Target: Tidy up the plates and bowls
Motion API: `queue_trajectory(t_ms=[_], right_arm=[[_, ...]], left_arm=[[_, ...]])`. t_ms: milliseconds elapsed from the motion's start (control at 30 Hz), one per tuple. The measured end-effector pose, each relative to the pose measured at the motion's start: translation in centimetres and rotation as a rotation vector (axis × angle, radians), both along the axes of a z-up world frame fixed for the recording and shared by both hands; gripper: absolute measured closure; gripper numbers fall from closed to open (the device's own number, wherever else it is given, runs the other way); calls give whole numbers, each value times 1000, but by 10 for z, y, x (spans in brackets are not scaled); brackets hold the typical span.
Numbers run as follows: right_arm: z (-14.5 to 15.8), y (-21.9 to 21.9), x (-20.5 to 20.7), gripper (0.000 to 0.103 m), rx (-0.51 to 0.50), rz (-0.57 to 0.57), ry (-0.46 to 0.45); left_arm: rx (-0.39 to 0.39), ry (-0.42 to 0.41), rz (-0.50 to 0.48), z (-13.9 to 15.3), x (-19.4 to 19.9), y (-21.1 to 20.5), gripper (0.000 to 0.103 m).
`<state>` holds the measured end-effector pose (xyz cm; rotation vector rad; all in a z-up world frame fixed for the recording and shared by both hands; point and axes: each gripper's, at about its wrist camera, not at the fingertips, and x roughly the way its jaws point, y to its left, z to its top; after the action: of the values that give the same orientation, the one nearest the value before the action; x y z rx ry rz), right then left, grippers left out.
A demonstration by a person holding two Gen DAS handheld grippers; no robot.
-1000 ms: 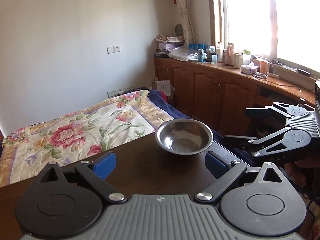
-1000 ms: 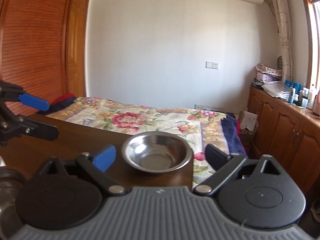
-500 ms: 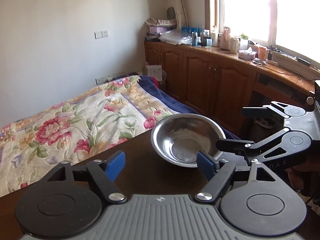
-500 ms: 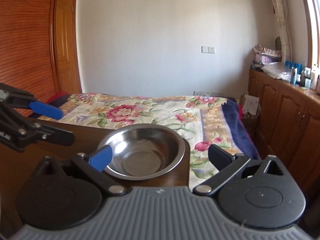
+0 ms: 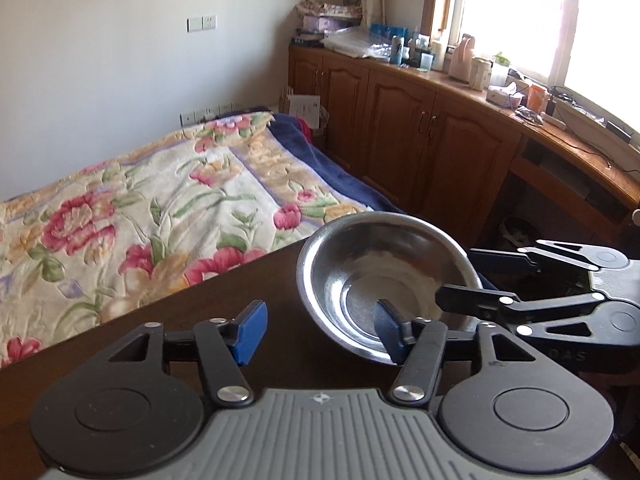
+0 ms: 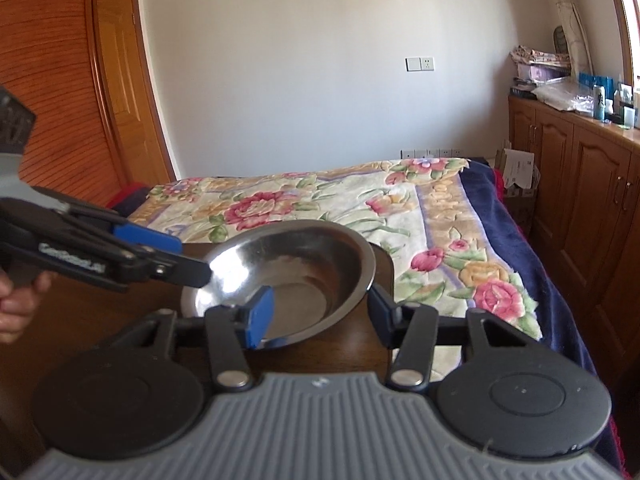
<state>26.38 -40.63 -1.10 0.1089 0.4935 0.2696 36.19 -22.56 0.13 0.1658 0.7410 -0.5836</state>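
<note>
A steel bowl sits at the far corner of a dark wooden table and looks slightly tilted. My left gripper is open; its right finger is inside the bowl and its left finger is over bare table. In the right wrist view the left gripper comes in from the left, its lower finger at the bowl's left rim. My right gripper is open and straddles the bowl's right wall, one finger inside and one outside. In the left wrist view the right gripper enters from the right.
Past the table edge lies a bed with a floral blanket. Wooden cabinets with a cluttered top run along the right wall under a window. A hand holds the left gripper's handle. A wooden wardrobe stands at the left.
Both grippers have moved forward to the bowl and narrowed their fingers. Each now has one finger inside the bowl, where before they were short of it.
</note>
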Motion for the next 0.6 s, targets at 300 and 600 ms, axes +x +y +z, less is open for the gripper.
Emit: queue_trajectory(t_ms=[300, 600], right_arm=[[-3, 2, 2, 62, 13, 12, 25], [-1, 2, -2, 77, 21, -3, 36]], left_arm=[[-5, 54, 2, -13, 11, -4, 63], [-3, 60, 21, -12, 11, -3, 83]])
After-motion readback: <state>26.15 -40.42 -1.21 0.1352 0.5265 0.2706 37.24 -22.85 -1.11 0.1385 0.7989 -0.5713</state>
